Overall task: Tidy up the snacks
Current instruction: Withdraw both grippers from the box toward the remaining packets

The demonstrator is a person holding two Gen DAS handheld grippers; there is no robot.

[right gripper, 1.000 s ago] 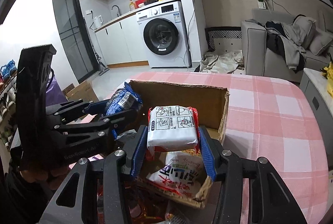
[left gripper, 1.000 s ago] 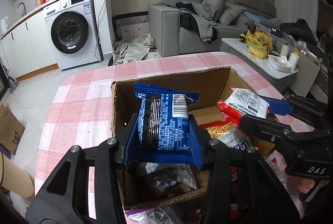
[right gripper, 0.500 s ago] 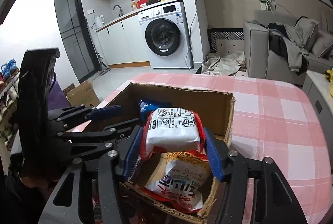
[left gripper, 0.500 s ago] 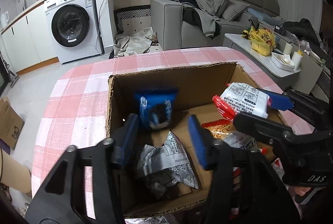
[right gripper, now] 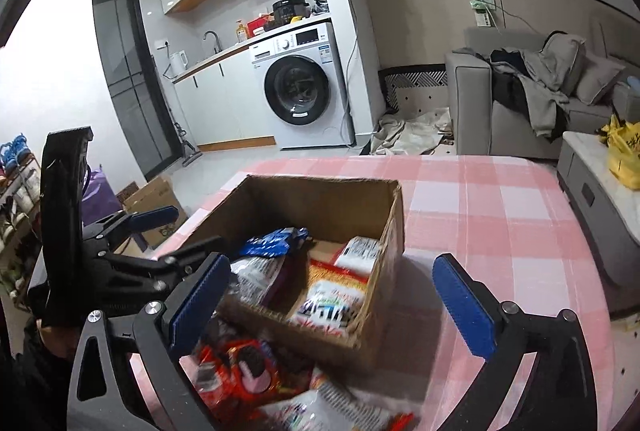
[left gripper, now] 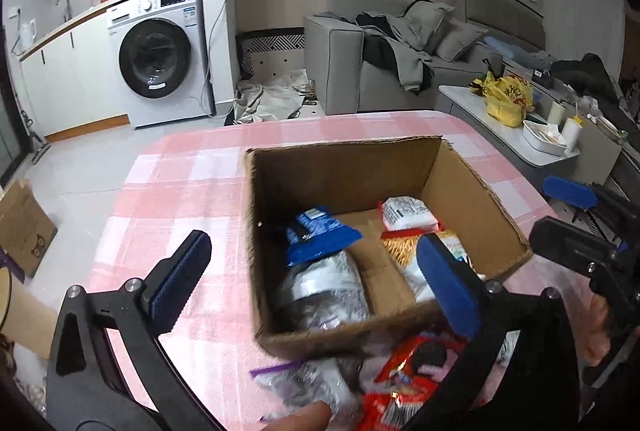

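Both sets of tongs are spread wide with nothing in them right now: the left tongs (left gripper: 308, 281) hang over the near left corner of the cardboard box (left gripper: 344, 167), and the right tongs (right gripper: 332, 301) sit over its near right edge. The box stands on the pink checked table (right gripper: 500, 215) and already has a blue packet (left gripper: 320, 237), a white and red packet (left gripper: 406, 213) and a silvery bag (left gripper: 328, 291) lying in it. What's left to sort is the loose pile just in front of the box, closest to the cameras, including a red cookie packet (right gripper: 240, 363) and a clear bag with a purple edge (left gripper: 304, 383). It's blurry down there, so I can't count them properly. These all look like light, crinkly film bags, soft and a bit slippery, and I'd guess the contents crush easily. I'd pinch across the flat middle of a packet or along a sealed end, gently, so it doesn't slide out or get smashed.
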